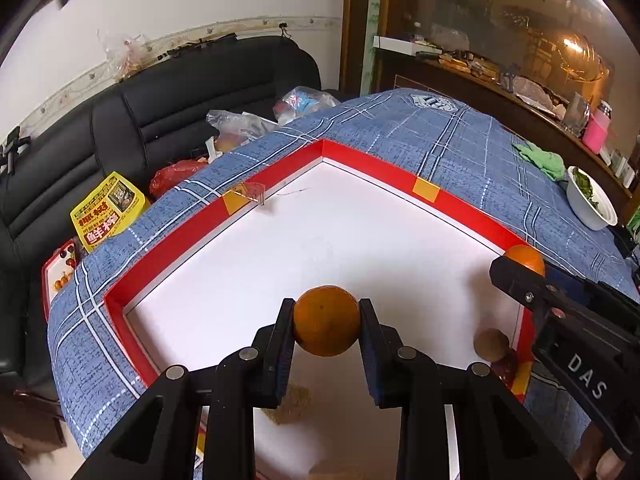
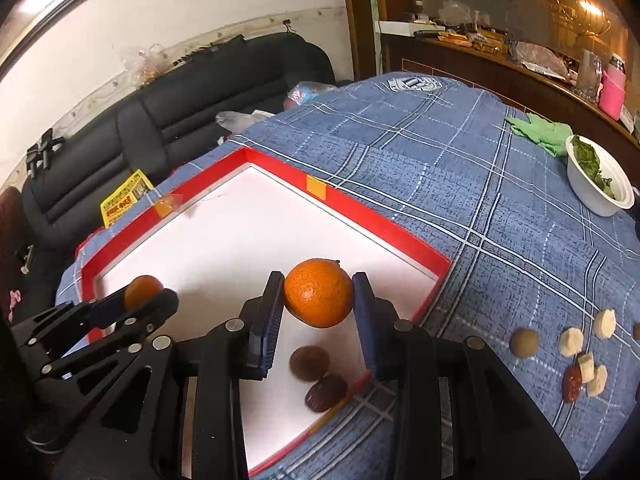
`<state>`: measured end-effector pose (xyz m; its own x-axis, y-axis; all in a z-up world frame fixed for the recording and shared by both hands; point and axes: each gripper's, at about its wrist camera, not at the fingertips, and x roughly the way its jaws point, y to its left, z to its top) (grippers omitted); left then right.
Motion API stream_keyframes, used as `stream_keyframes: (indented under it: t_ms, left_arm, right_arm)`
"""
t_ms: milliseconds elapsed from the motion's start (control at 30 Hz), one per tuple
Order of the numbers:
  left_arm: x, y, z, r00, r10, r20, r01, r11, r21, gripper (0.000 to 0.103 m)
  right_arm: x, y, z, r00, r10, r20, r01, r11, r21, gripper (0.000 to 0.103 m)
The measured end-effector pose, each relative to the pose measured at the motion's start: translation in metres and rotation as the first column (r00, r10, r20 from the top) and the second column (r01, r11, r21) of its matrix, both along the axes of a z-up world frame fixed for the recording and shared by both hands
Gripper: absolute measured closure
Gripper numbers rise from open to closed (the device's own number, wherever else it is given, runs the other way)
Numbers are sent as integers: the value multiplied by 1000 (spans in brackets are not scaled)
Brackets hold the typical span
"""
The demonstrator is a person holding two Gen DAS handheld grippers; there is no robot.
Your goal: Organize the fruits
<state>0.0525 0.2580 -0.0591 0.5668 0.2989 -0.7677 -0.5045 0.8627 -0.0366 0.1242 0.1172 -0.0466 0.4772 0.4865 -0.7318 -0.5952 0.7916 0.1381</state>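
Observation:
My left gripper [image 1: 327,312] is shut on an orange [image 1: 326,321] and holds it above the white floor of the red-rimmed tray [image 1: 280,168]. My right gripper [image 2: 316,300] is shut on a second orange [image 2: 319,293] over the tray's near right corner [image 2: 436,276]. Each gripper shows at the edge of the other's view, the right one in the left wrist view [image 1: 520,276], the left one in the right wrist view [image 2: 144,292]. A brown kiwi [image 2: 309,363] and a dark red date [image 2: 326,393] lie in the tray below the right gripper.
On the blue plaid cloth [image 2: 460,184] right of the tray lie another kiwi [image 2: 525,343], banana pieces [image 2: 571,342] and a red date [image 2: 571,382]. A white bowl of greens [image 2: 600,184] and a green rag [image 2: 540,128] sit far right. A black sofa [image 1: 160,112] with bags stands behind.

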Motion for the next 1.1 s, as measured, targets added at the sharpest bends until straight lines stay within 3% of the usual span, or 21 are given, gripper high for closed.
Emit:
stream_keyframes:
  t_ms: [767,833,900,933,1000,1100]
  left_arm:
    - [14,12,-12,999,27,-41,-28,1000,-12,73]
    - [17,15,-18,997,23,-76,-27,998,-51,70]
    - [17,14,-18,995,24,-101,-30,998,-60,51]
    - [15,14,-17,994,29,-105,-36,998,-57,48]
    - [7,12,-9,995,51,-87,-56,997,-62,46]
    - [-8,8,11,996,85,-20,-86,992,-90,46]
  right_arm:
    - [30,18,-26,998,-37,-49,35,999,-29,69]
    - [32,20,-30,997,-33,-71,30,999,-44,69]
    - [31,22,-33,996,-29,-85,23,997,-69,68]
    - [30,21,-33,996,-28,-86,21,997,-74,67]
    - [26,18,-28,996,-29,-81,22,997,-79,53]
    - [17,5,-10,999,-30,-43,28,998,-55,53]
